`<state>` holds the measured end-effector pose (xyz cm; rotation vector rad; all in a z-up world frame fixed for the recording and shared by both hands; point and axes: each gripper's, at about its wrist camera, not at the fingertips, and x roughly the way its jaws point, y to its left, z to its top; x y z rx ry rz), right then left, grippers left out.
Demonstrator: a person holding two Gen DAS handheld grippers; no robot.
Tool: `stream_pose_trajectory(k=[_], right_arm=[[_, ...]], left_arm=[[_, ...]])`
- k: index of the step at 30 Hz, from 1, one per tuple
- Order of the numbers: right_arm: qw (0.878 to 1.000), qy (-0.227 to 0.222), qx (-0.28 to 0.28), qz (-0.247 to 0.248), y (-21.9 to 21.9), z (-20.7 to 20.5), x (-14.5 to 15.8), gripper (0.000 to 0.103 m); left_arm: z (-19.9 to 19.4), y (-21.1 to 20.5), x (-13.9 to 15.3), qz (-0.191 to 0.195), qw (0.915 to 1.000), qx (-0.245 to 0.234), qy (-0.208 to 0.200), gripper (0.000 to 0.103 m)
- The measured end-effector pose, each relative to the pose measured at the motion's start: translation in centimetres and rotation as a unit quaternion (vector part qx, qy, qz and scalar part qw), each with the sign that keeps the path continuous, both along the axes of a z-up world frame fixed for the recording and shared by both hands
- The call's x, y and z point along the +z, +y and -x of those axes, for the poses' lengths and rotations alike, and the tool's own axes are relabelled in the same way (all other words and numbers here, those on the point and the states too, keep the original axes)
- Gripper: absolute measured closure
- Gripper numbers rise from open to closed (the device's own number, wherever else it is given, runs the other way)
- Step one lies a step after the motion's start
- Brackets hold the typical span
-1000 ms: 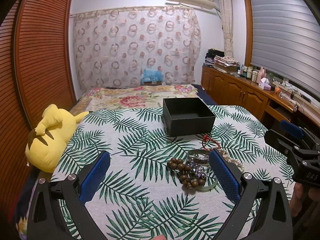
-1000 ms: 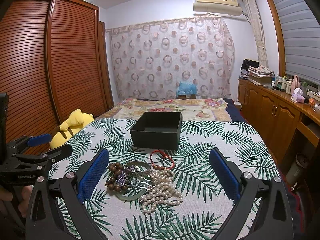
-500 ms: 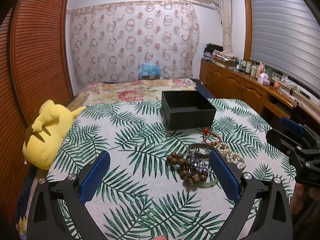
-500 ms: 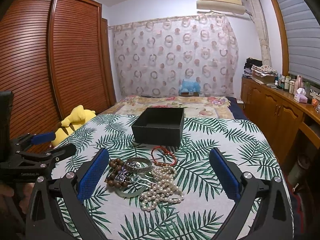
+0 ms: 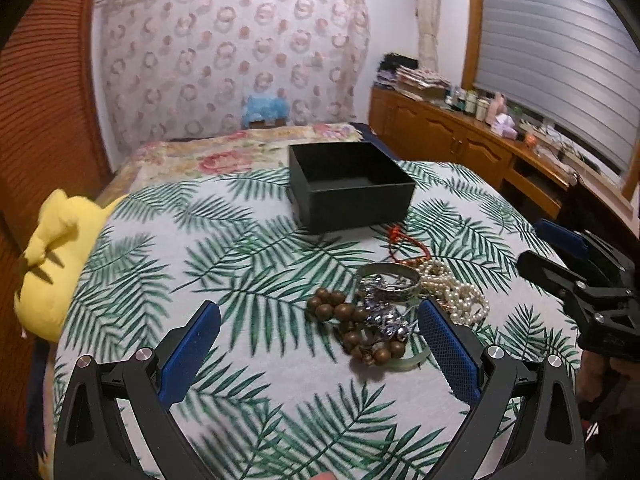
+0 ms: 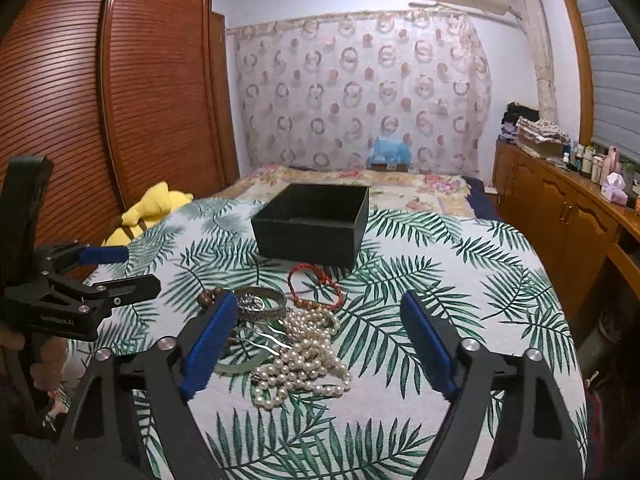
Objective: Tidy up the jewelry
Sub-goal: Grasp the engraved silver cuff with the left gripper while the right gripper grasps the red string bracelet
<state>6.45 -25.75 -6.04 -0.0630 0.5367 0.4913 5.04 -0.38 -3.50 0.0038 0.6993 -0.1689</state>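
Closing my right gripper (image 6: 314, 338) over pearl strand (image 6: 304, 360) at frame centre, nothing clamped; left gripper (image 5: 320, 340) spread, waiting; black box (image 6: 312, 224) open behind.

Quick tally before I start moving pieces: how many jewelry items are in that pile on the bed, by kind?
Wooden bead bracelet: 1
Silver bangle: 1
Green jade bangle: 1
Red cord bracelet: 1
Pearl strands: 1 heap, strand count unclear
Purple beaded piece: 1
Total: 6 pieces visible, all outside the black box.
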Motion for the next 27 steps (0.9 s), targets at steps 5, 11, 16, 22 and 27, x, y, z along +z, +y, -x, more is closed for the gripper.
stream_pose_trajectory(k=[5, 11, 16, 22, 27], right_arm=[[1.0, 0.01, 0.008, 0.015, 0.1, -1.1, -0.6, 0.031], [0.999, 0.024, 0.012, 0.025, -0.6, -2.4, -1.0, 0.04], [0.998, 0.041, 0.02, 0.035, -0.5, -4.2, -1.6, 0.043], [0.997, 0.056, 0.027, 0.048, -0.3, -5.7, -2.1, 0.047], [0.996, 0.064, 0.029, 0.053, -0.1, -6.8, -2.2, 0.047]], left_arm=[[-1.7, -1.0, -0.8, 0.006, 0.9996, -0.026, 0.014, 0.008], [-3.0, -2.1, -1.8, 0.028, 0.9976, -0.054, 0.033, 0.008], [-4.6, -3.2, -2.3, 0.037, 0.9955, -0.073, 0.049, 0.017], [-6.1, -4.7, -3.1, 0.038, 0.9924, -0.092, 0.072, 0.02], [-7.0, -5.2, -3.5, 0.028, 0.9927, -0.088, 0.078, 0.034]])
